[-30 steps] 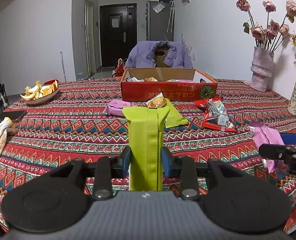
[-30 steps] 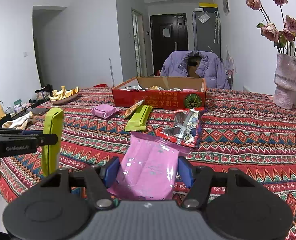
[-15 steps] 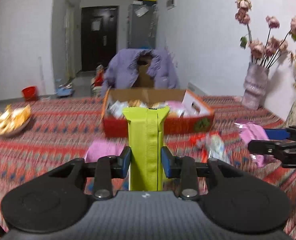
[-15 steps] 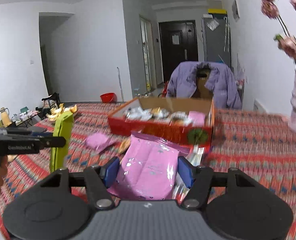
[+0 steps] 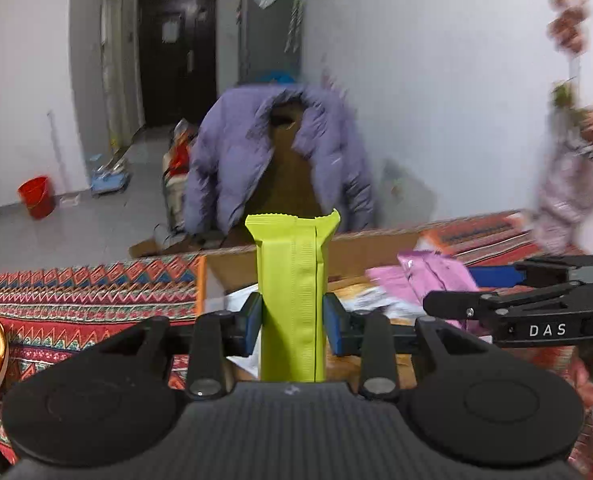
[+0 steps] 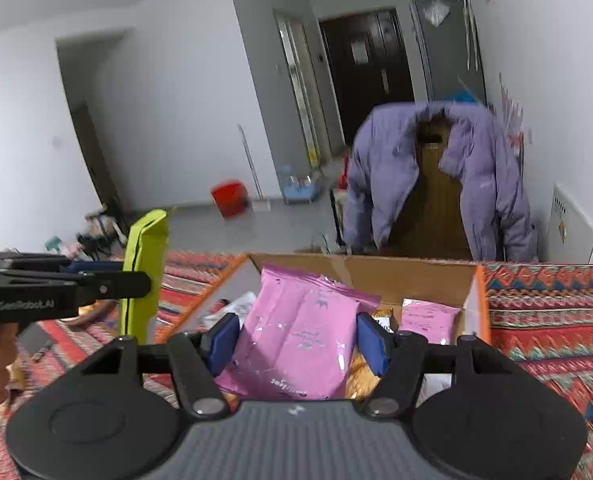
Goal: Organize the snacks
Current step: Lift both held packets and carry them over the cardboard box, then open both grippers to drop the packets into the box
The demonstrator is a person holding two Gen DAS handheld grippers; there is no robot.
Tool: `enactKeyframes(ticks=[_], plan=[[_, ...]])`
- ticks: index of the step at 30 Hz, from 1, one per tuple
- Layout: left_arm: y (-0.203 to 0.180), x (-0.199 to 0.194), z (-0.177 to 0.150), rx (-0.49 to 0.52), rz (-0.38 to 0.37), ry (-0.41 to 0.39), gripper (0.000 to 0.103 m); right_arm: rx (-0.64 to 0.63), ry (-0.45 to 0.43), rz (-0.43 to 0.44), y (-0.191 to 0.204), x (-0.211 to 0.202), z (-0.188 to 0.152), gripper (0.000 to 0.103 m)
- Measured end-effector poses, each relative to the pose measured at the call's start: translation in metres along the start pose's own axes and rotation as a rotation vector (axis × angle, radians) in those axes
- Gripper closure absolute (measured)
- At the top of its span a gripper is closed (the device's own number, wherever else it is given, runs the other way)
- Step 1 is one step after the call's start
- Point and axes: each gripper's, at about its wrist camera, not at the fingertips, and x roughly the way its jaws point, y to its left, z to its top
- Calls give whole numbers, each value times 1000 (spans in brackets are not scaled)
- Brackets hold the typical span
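**Both grippers loaded, hanging over the snack box**

So here's where we're at. Our left gripper (image 5: 292, 320) is clamped on a tall lime-green snack bar (image 5: 292, 296), blue pads pressed against both of its sides, and the bar stands upright between them. Our right gripper (image 6: 296, 336) is squeezing a pink snack pouch (image 6: 300, 344) the same way, pads tight on its left and right edges, the pouch leaning up and away from the camera.

Both snacks are up in the air over the open cardboard box (image 6: 376, 276), which sits on the table under that red zigzag tablecloth (image 6: 556, 320). Inside the box we can spot another pink pouch (image 6: 428, 316) against the right wall, plus some orange and white wrappers we can't really make out.

From the right camera, the left gripper shows at the left edge with the green bar sticking up, just off the box's left corner. Behind the table there's a chair with a purple puffer jacket (image 6: 436, 172) draped over it, and a red bucket (image 6: 228, 198) on the floor. The left view is pretty blurry on the right side.
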Motion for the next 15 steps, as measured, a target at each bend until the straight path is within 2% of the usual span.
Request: enactKeyframes(ticks=[4, 7, 10, 11, 12, 13, 15], plan=[[16, 63, 9, -67, 25, 107, 70, 40, 78, -17, -4, 67, 5, 40], [23, 100, 3, -90, 55, 176, 69, 66, 134, -19, -3, 107, -1, 40], [31, 118, -3, -131, 129, 224, 58, 64, 183, -4, 4, 131, -10, 39], [35, 118, -6, -132, 111, 215, 43, 56, 181, 5, 6, 133, -12, 39], [38, 116, -7, -130, 77, 204, 31, 56, 175, 20, 7, 132, -14, 30], [41, 112, -8, -132, 63, 194, 31, 66, 169, 36, 6, 131, -14, 19], [44, 102, -7, -132, 59, 171, 30, 75, 159, 51, 6, 126, -13, 18]])
